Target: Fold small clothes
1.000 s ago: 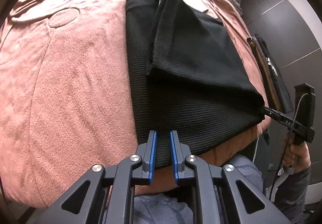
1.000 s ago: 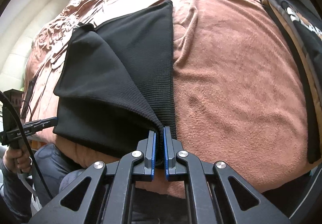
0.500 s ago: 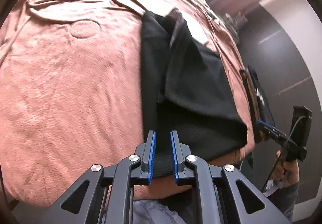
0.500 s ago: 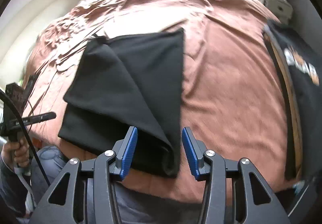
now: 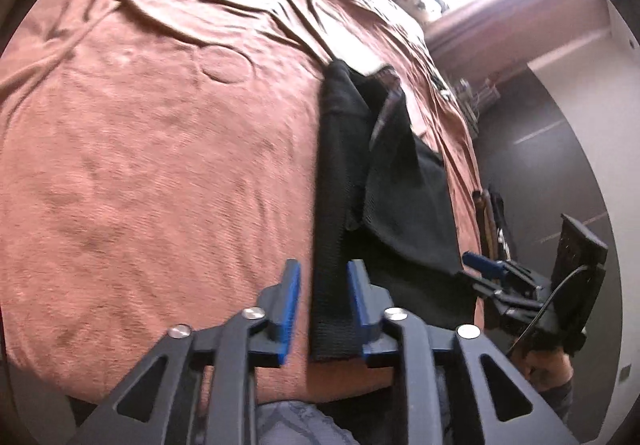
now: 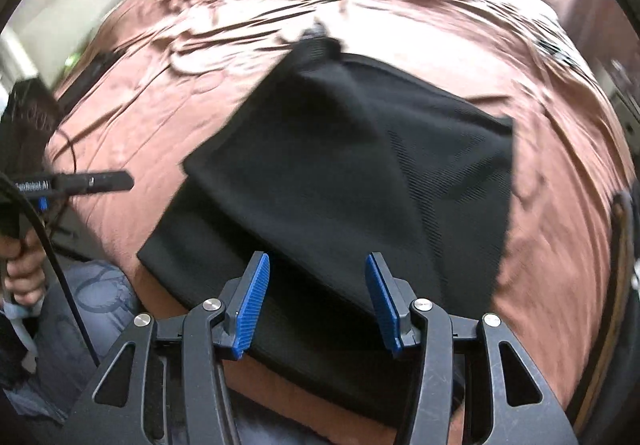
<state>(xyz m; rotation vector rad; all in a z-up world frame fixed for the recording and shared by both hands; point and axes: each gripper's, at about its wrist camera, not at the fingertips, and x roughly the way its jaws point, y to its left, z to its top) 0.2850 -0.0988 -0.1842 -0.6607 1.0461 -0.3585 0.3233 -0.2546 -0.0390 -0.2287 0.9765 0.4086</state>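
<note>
The black garment (image 6: 360, 173) is a matt, finely ribbed knit cloth. Beneath it, the rust-brown bedspread (image 5: 140, 165) looks like soft, napped terry, creased toward the top of the frame. The right gripper (image 6: 318, 301) has matt black plastic arms, ridged blue pads (image 6: 256, 305) and shiny metal screw heads.

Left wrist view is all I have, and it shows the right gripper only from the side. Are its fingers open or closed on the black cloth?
Observer: Open. On the right gripper the fingers have just been opening; the black cloth lies below the gap, not pinched.
Operator: Does my left gripper touch the cloth?
Observer: No. From the right wrist it hangs apart from the cloth's left edge, over the brown blanket. Its fingers have just been opening too, pinching nothing.
</note>
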